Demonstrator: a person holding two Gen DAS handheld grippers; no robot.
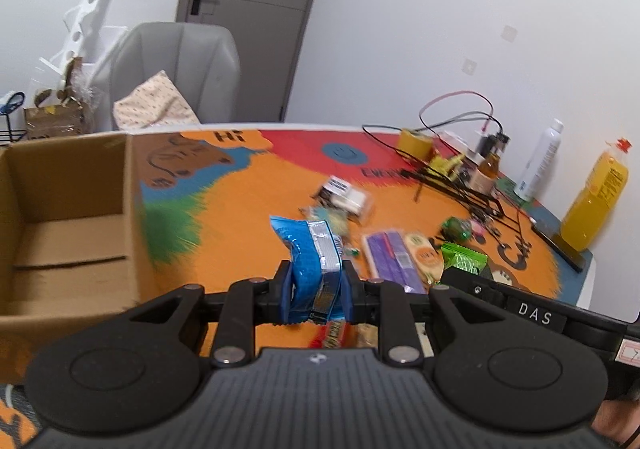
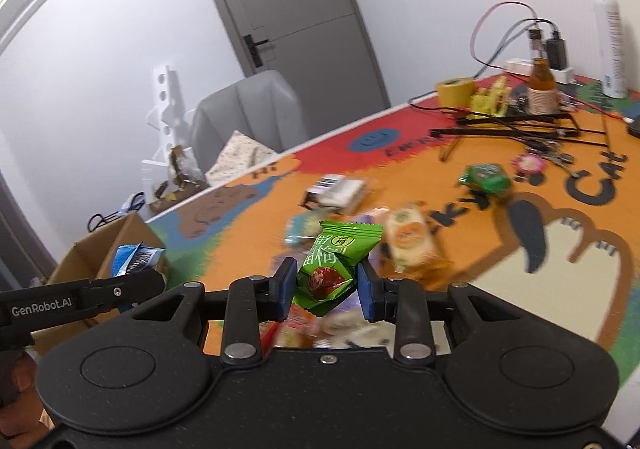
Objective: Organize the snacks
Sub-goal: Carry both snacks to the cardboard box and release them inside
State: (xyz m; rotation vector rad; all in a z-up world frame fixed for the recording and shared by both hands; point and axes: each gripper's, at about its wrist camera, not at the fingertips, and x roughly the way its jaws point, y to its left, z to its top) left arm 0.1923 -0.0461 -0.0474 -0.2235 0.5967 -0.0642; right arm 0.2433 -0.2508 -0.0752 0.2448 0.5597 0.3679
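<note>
My left gripper [image 1: 316,281] is shut on a blue snack packet [image 1: 308,245], held upright above the orange mat. An open cardboard box [image 1: 68,217] stands just to its left. My right gripper [image 2: 326,285] is shut on a green snack packet [image 2: 332,261] with a red fruit picture, lifted off the mat. In the right wrist view the left gripper [image 2: 148,277] and its blue packet [image 2: 134,257] are near the box [image 2: 96,265]. More snacks lie on the mat: a purple packet [image 1: 390,257], a cream-orange packet [image 2: 412,245] and a white packet [image 2: 336,191].
Far right of the mat holds a yellow tape roll [image 1: 414,143], tangled black cables [image 1: 460,185], a brown bottle [image 2: 542,89], a white spray bottle [image 1: 540,161], a yellow juice bottle [image 1: 596,201] and a dark phone [image 1: 560,245]. A grey chair [image 1: 176,69] stands behind the table.
</note>
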